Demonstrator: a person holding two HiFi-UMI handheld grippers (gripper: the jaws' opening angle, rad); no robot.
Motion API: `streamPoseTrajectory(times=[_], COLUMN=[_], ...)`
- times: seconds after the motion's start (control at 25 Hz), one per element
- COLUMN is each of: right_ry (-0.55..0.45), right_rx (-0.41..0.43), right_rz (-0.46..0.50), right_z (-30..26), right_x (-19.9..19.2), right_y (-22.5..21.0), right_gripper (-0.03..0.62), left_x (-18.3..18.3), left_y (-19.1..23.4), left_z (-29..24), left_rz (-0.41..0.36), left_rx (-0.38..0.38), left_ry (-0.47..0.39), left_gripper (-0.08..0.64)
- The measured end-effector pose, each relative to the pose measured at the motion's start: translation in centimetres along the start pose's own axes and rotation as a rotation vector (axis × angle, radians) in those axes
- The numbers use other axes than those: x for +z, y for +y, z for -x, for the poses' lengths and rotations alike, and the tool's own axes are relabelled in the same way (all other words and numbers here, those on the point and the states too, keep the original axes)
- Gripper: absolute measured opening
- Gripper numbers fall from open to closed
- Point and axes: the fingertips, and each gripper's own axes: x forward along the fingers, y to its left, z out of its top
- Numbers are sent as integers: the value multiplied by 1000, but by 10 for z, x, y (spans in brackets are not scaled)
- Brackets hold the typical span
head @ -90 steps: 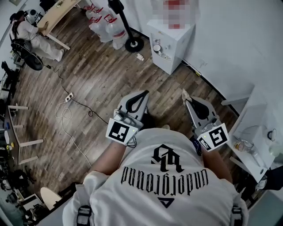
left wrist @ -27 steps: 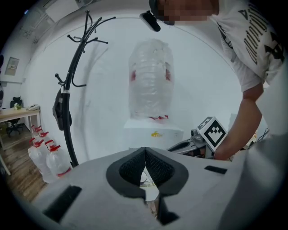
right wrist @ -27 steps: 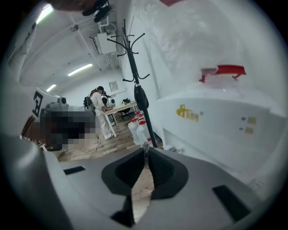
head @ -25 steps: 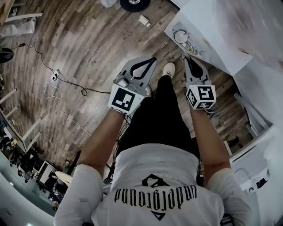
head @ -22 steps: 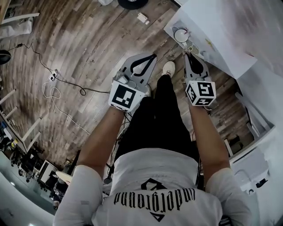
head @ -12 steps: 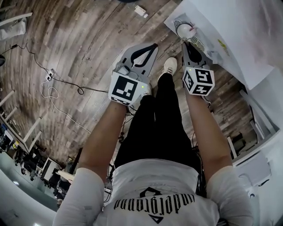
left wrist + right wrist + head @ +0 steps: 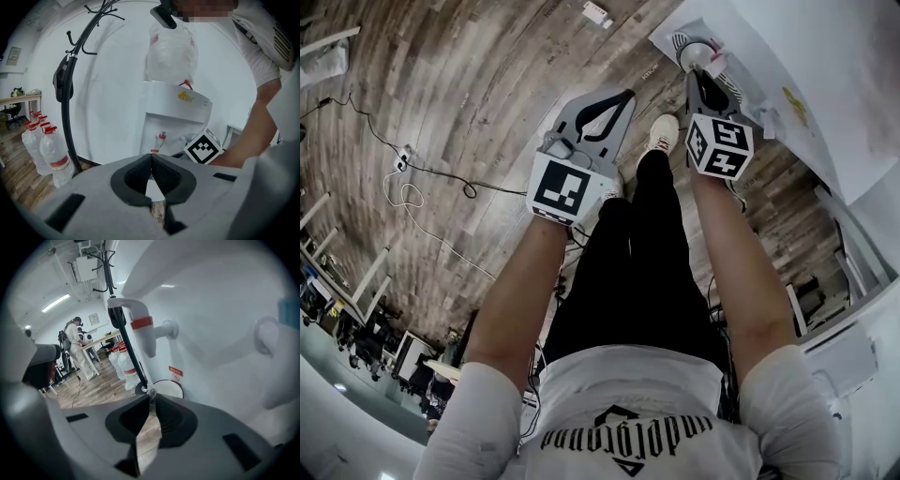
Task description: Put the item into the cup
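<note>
A white cup stands on the water dispenser's drip tray, under the red-banded tap. My right gripper points down at it, its tips just short of the cup. A thin, translucent item is pinched between the tips; the jaws have just been opening slightly with it still between them. My left gripper hangs over the floor left of the person's shoe, shut with nothing in it.
The white water dispenser stands against the wall with a bag on top. A black coat stand and several water bottles are to its left. A cable runs over the wooden floor. A person in white stands far off.
Both grippers have sunk and moved forward towards the dispenser. The right one has come close to the cup; the left stays over the floor.
</note>
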Motion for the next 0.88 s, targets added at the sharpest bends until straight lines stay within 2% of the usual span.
streamPoseTrajectory(times=[0.36,0.44,0.8,0.88], right_ry=[20,19,15,11], right_rx=[-12,-6,12,15], right_rz=[-17,-15,17,22], right_z=[-8,-7,-3,-1], right_x=[2,2,2,4], right_y=[-5,-3,5,7], right_gripper=[118,158,249,285], left_x=[0,1,3,3], left_y=[-8,-10,-13,-14], left_z=[-2,-1,6,10], left_rz=[3,6,-2,-3], left_rx=[-15,-15,-11,-10], left_ry=[2,-1,-4,-6], left_gripper=[9,9,8,9])
